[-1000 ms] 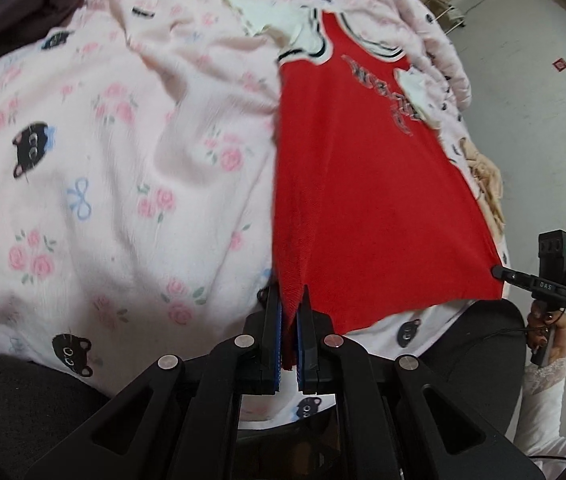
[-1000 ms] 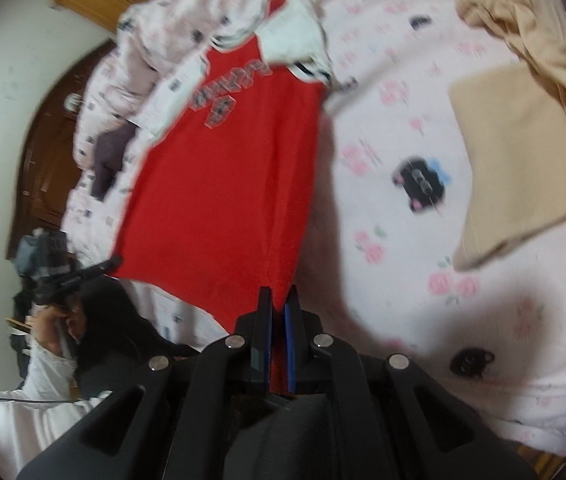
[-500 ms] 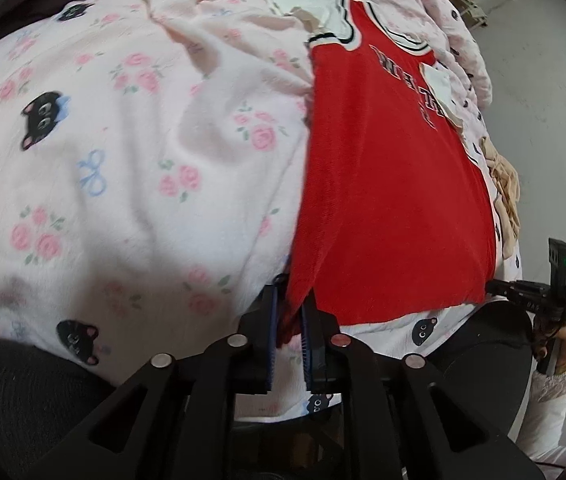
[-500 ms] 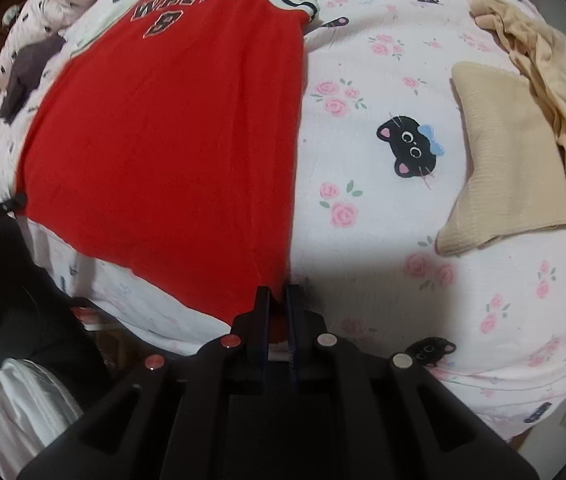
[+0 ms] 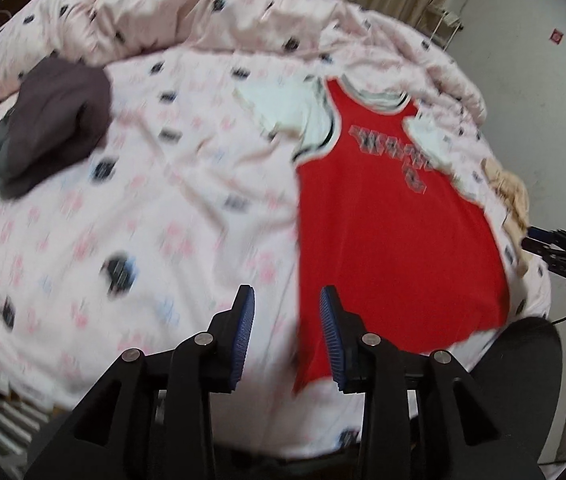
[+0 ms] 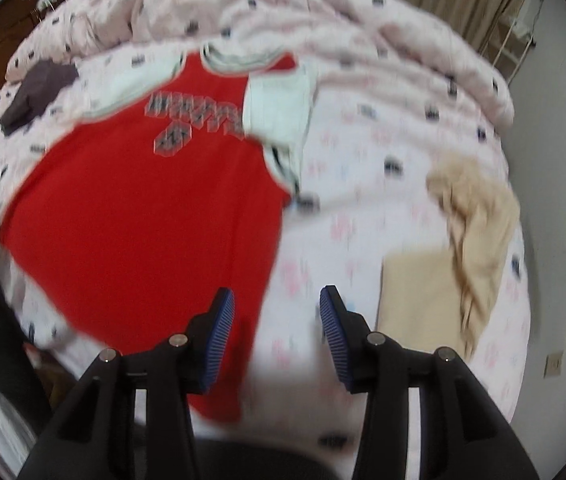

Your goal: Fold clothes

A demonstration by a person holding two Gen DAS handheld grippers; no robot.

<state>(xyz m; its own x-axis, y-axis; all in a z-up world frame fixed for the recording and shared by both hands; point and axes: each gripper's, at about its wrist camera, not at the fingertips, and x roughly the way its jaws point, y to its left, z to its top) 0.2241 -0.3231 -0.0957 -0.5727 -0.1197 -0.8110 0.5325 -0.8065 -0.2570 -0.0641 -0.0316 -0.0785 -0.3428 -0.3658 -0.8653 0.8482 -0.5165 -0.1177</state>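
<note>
Now my left gripper (image 5: 286, 334) and right gripper (image 6: 277, 336) hang with jaws apart, gripping nothing, above the red jersey (image 6: 143, 216), which lies flat on the pink bedspread (image 5: 143, 208), between a dark garment (image 5: 51, 128) and beige clothes (image 6: 467, 248).
</note>
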